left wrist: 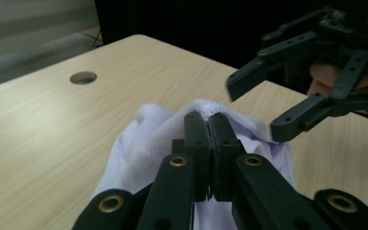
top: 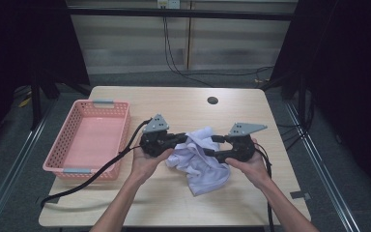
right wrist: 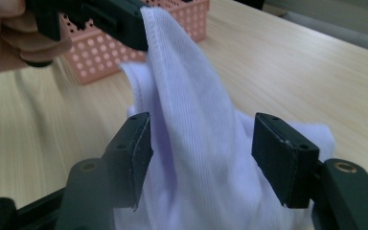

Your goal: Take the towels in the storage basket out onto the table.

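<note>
With the left tongs point(top: 182, 140) clamped on a top fold of the white cloth point(top: 198, 162) at the middle of the counter point(top: 174, 104) and the right tongs point(top: 217, 146) gaping around it, that lone pinch could slip and drop it.

White ribbed cloth point(top: 200, 157); pink perforated basket point(top: 89, 140); pale wood-grain surface point(top: 174, 104); black claws, left point(top: 186, 138) and right point(top: 211, 146).
</note>
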`<act>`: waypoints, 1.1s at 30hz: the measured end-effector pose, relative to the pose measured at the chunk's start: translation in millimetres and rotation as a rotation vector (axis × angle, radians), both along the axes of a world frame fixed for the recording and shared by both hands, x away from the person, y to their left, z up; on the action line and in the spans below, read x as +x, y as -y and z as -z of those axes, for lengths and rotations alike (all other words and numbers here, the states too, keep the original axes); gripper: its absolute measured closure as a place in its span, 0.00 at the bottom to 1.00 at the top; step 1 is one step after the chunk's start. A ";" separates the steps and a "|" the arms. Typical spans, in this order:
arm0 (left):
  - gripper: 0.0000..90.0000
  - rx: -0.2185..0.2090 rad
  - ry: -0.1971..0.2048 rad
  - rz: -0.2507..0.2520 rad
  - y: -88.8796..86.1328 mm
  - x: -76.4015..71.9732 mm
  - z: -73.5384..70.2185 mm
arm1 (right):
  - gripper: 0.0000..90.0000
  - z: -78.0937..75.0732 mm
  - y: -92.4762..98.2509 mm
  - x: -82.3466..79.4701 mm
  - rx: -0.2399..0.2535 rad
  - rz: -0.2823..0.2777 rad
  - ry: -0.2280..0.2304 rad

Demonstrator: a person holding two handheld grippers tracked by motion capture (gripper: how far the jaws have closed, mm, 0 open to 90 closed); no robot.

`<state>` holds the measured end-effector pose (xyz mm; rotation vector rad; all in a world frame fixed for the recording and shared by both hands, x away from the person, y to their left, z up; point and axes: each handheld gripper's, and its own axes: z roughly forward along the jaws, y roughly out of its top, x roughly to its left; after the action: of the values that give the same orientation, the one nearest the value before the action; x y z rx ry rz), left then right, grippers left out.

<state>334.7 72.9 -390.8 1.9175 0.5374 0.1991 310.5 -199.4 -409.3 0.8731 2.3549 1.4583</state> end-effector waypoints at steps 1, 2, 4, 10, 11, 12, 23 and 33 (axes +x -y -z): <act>0.98 0.000 0.009 0.007 2.2 0.4 -1.8 | 0.45 -2.5 -3.7 5.1 0.004 -0.012 0.001; 0.98 -0.016 0.007 0.005 2.7 1.7 -3.0 | 0.51 -4.9 -8.2 8.5 -0.004 -0.013 0.008; 0.98 -0.009 0.008 -0.009 2.5 4.7 -4.4 | 0.71 -6.2 -14.3 15.6 -0.006 -0.018 0.006; 0.74 -0.018 -0.035 -0.035 1.9 1.3 3.9 | 0.96 -5.5 -4.9 31.2 0.055 0.103 0.001; 0.70 -0.009 -0.040 -0.024 3.8 -1.9 6.3 | 0.96 -6.2 -1.3 34.0 0.067 0.114 -0.002; 0.66 -0.001 -0.041 -0.010 5.9 -4.6 9.0 | 0.96 -6.9 1.9 36.3 0.069 0.136 0.000; 0.41 0.113 -0.146 -0.021 20.0 -0.7 65.2 | 0.96 8.6 21.1 45.5 0.082 0.192 -0.048; 0.96 -0.037 -0.091 0.028 7.4 -2.5 34.1 | 0.96 8.7 35.8 47.6 0.095 0.229 -0.052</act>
<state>332.1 65.5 -424.9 1.9036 0.5702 0.0836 358.1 -235.2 -418.0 1.1755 2.1506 1.4785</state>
